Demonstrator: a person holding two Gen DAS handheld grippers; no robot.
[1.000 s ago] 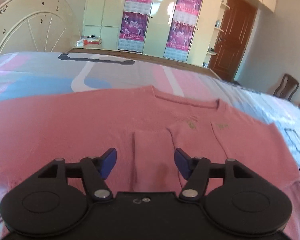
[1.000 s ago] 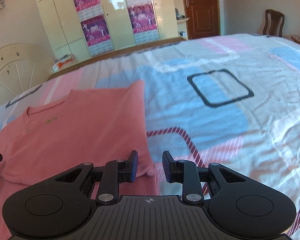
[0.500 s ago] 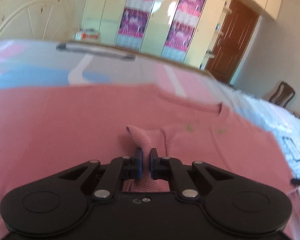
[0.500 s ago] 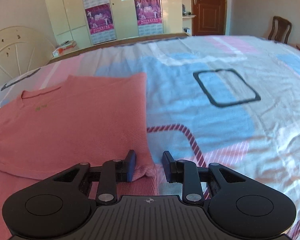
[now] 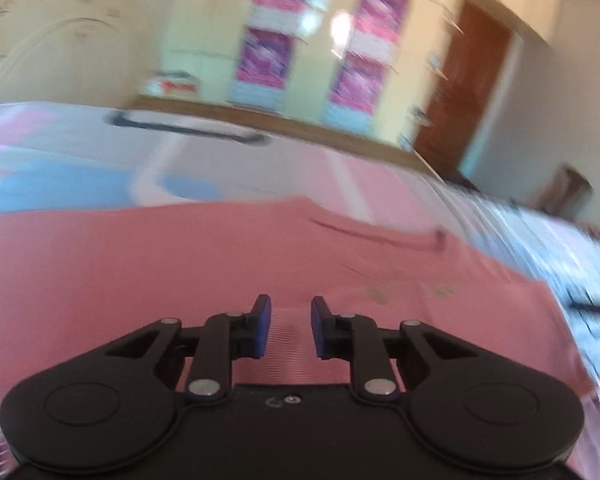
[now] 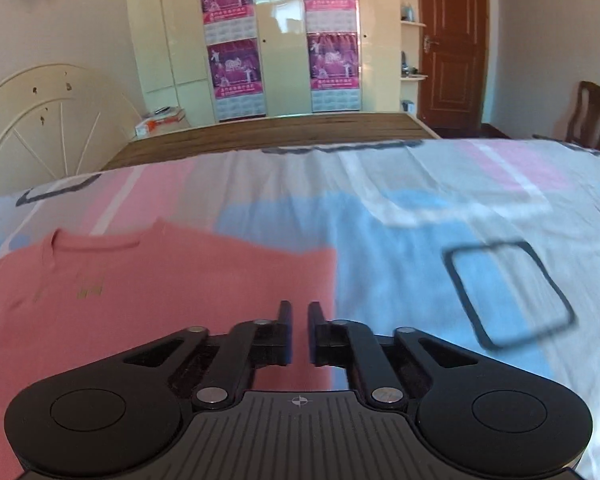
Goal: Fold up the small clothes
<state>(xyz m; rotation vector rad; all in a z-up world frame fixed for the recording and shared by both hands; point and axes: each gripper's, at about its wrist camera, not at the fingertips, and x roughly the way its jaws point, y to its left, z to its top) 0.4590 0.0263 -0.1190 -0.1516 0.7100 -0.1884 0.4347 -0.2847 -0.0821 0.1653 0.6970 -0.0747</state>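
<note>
The pink top (image 5: pixel 148 272) is lying flat on the patterned bed (image 5: pixel 80 184), neckline toward the headboard, its right edge running along the blue patch of the bedsheet in the right wrist view.

The left gripper (image 5: pixel 287 330) is hovering over the middle of the garment with its jaws opening; ribbed pink fabric is showing in the narrow gap, but the pads are not pressing on it. This view is smeared, so judging the next pinch point here is best done once the hand is settling.

The right gripper (image 6: pixel 298 334) is sitting over the top's right edge, jaws drawn almost together. Whether a thin fold of cloth is caught between them I cannot tell; the gap looks empty.

For a clean fold, both hands are probably best taking hold at matching heights along one side, lifting only slightly, and carrying the edge across together so the cloth is not bunching.
</note>
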